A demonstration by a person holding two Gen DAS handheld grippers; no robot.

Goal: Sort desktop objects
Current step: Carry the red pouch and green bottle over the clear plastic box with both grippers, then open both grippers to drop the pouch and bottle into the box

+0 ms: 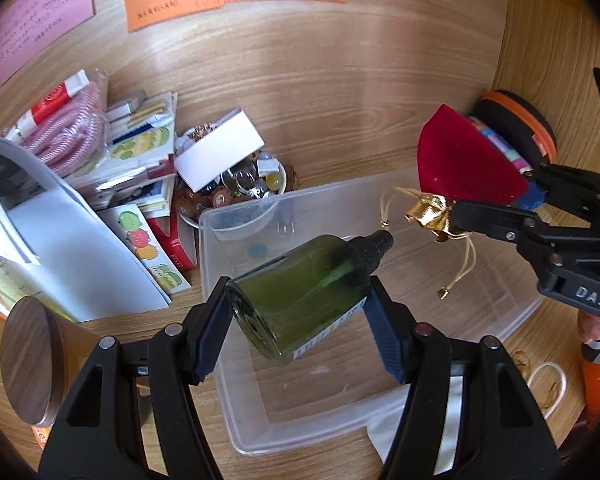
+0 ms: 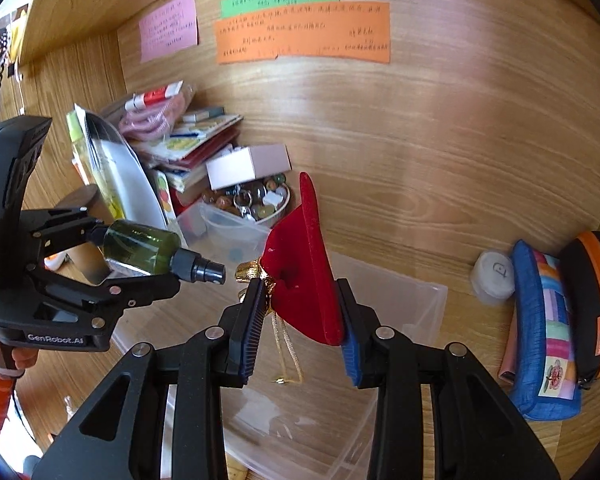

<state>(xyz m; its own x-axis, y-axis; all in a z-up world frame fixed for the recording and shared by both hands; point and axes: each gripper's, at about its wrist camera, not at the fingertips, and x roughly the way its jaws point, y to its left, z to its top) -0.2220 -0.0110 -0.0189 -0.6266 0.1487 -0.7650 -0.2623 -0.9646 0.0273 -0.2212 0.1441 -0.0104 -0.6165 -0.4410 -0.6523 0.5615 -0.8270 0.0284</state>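
Note:
My left gripper (image 1: 300, 320) is shut on a dark green spray bottle (image 1: 300, 288) with a black nozzle, held tilted above a clear plastic bin (image 1: 340, 432). It also shows in the right wrist view (image 2: 140, 246). My right gripper (image 2: 302, 328) is shut on a red velvet drawstring pouch (image 2: 308, 280) with a gold bell and cords, held over the same bin (image 2: 420, 300). In the left wrist view the pouch (image 1: 460, 156) hangs at the right above the bin's far corner.
A pile of books, sticker sheets and a pink coil (image 1: 80, 140) lies at the left. A bowl of beads (image 2: 260, 204) with a white box (image 2: 248, 166) stands behind the bin. A blue pencil case (image 2: 544, 328), an orange-black case (image 2: 596, 304) and a white roll (image 2: 494, 276) are at the right.

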